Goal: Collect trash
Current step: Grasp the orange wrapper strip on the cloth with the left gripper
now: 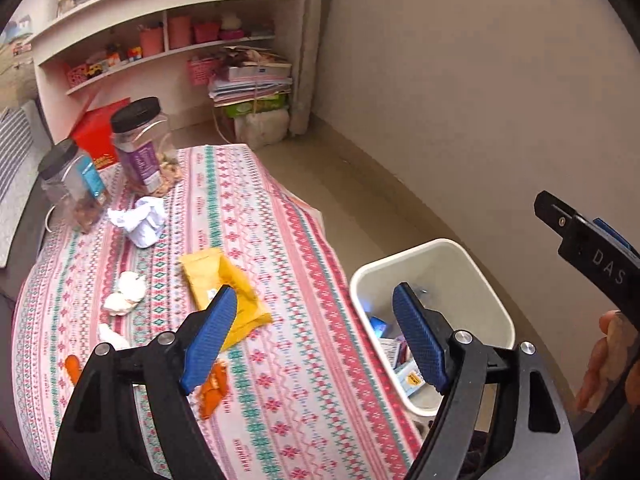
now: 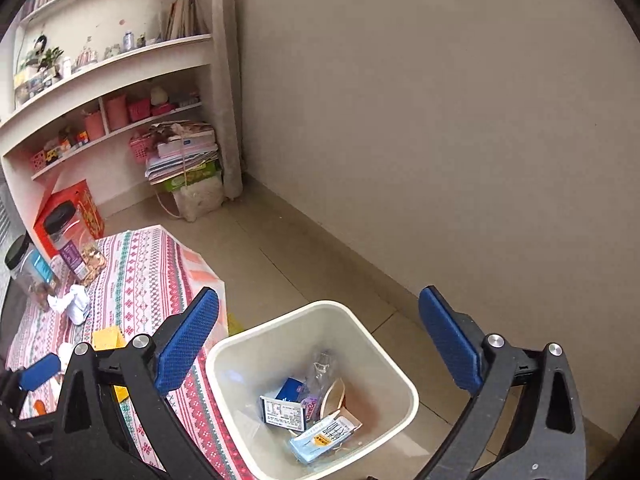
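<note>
From the left wrist view, the left gripper (image 1: 314, 318) is standing wide with nothing between its blue pads, hanging over the near edge of the table (image 1: 304, 392) with its patterned cloth, one finger over the cloth and the other over the white waste bin (image 1: 492, 304) that is sitting on the floor just beside the table edge. The trash still waiting is lying on the cloth ahead and to the left of this claw: the yellow padded envelope (image 1: 212, 276) is nearest, partly under the left pad, its long axis running away from the claw and slightly leftward; the orange wrapper (image 1: 212, 394) is lying just below that pad; crumpled white tissues (image 1: 126, 294) and a crumpled white paper wad (image 1: 144, 218) are lying farther out, short of two black-lidded plastic jars (image 1: 144, 148), which look like kept goods rather than trash. The letters "DAS" are showing on the right gripper's black frame at the picture's right edge, with fingers of the person's hand behind it. From the right wrist view, the right gripper (image 2: 320, 342) is also gaping at full width and empty, pointing down into the bin's mouth, where discarded cartons and a clear bottle are lying; their printing is too blurred to read. Judging by position, the left gripper is the nearer one for the envelope, while the right is sitting over the bin, well apart from the table trash.
</note>
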Available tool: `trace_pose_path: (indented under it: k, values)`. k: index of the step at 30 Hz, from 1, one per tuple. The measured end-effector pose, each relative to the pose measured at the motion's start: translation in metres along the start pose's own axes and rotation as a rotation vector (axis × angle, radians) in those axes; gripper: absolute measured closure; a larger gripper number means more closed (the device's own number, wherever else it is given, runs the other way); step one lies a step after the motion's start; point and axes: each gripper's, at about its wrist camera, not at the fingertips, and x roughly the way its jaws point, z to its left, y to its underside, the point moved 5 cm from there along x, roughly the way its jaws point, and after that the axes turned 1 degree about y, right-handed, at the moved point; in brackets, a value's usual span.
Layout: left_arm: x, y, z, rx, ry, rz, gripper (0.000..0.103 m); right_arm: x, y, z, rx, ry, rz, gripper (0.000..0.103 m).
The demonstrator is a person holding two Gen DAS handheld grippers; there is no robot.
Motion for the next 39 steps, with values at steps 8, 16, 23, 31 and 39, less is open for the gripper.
trace_pose_path:
  k: [8, 16, 23, 31, 39]
  values:
    - [-0.007, 0.025, 0.083, -0.104, -0.171, 0.049, 0.025, 0.004, 0.031, 0.081, -0.156, -0.097, 0.066, 0.007]
    - [0.004, 0.068, 0.196, -0.295, -0.373, 0.202, 0.025, 0.018, 0.07, 0.148, -0.223, -0.233, 0.233, 0.007]
    - [0.016, 0.11, 0.263, -0.435, -0.36, 0.328, 0.026, 0.017, 0.092, 0.19, -0.313, -0.27, 0.277, 0.007]
    - [0.037, 0.133, 0.286, -0.498, -0.315, 0.413, 0.041, 0.021, 0.108, 0.23, -0.391, -0.313, 0.307, 0.007]
    - [0.036, 0.136, 0.285, -0.428, -0.279, 0.418, 0.08, 0.013, 0.131, 0.287, -0.532, -0.408, 0.31, 0.007]
